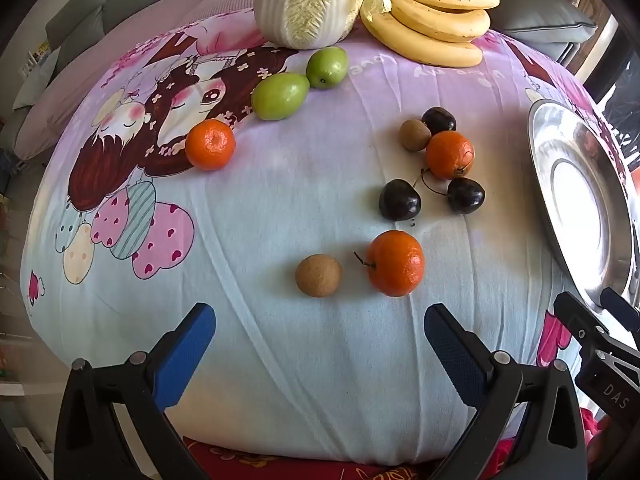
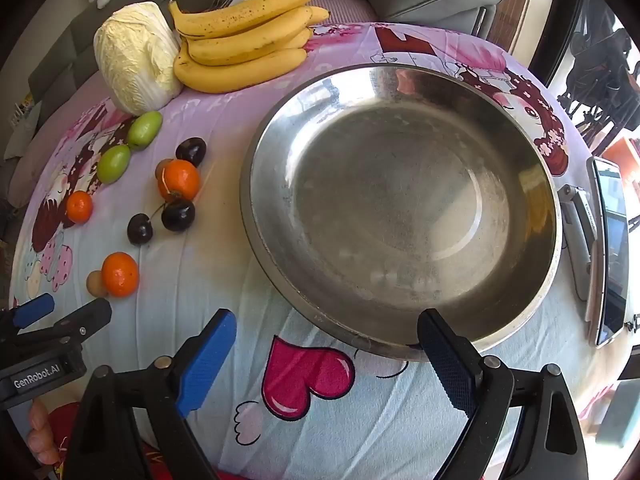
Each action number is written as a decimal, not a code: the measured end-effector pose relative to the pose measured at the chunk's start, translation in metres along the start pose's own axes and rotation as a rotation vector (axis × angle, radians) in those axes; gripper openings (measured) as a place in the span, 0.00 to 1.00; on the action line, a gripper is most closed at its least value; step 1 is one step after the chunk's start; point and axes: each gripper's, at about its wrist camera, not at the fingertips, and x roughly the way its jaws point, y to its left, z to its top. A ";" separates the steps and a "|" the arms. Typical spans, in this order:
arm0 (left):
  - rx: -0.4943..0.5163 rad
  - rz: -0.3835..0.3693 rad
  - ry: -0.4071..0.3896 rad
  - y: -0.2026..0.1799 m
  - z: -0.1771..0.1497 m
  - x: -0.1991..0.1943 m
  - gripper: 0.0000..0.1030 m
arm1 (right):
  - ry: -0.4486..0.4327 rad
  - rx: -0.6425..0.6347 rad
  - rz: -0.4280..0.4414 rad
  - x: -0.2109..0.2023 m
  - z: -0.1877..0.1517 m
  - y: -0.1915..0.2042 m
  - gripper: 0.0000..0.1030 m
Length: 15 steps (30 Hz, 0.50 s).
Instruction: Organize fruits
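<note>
Loose fruit lies on a cartoon-print cloth. In the left wrist view I see three tangerines (image 1: 396, 263), (image 1: 449, 155), (image 1: 210, 144), two brown longans (image 1: 318, 275), (image 1: 415, 134), three dark cherries (image 1: 399, 200), two green fruits (image 1: 280, 96) and a bunch of bananas (image 1: 434, 16). My left gripper (image 1: 318, 340) hangs open above the cloth, just short of the nearest longan and tangerine, with nothing between its fingers. The steel bowl (image 2: 272, 240) fills the right wrist view and holds nothing. My right gripper (image 2: 326, 344) is open over the bowl's near rim.
A napa cabbage (image 2: 136, 60) stands by the bananas (image 2: 244, 36) at the back. A phone (image 2: 610, 252) and a small grey device (image 2: 580, 236) lie right of the bowl. Sofa cushions sit behind the table. A hand (image 2: 40, 436) shows at the lower left.
</note>
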 end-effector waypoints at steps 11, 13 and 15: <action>0.003 -0.001 -0.002 0.000 -0.002 0.000 1.00 | -0.001 0.001 0.001 0.000 0.000 0.001 0.91; 0.003 -0.001 -0.002 0.001 -0.002 0.000 1.00 | 0.000 0.001 0.000 0.000 0.000 0.001 0.91; 0.002 0.000 -0.002 0.000 -0.002 0.000 1.00 | -0.001 0.000 0.000 0.000 0.000 0.001 0.91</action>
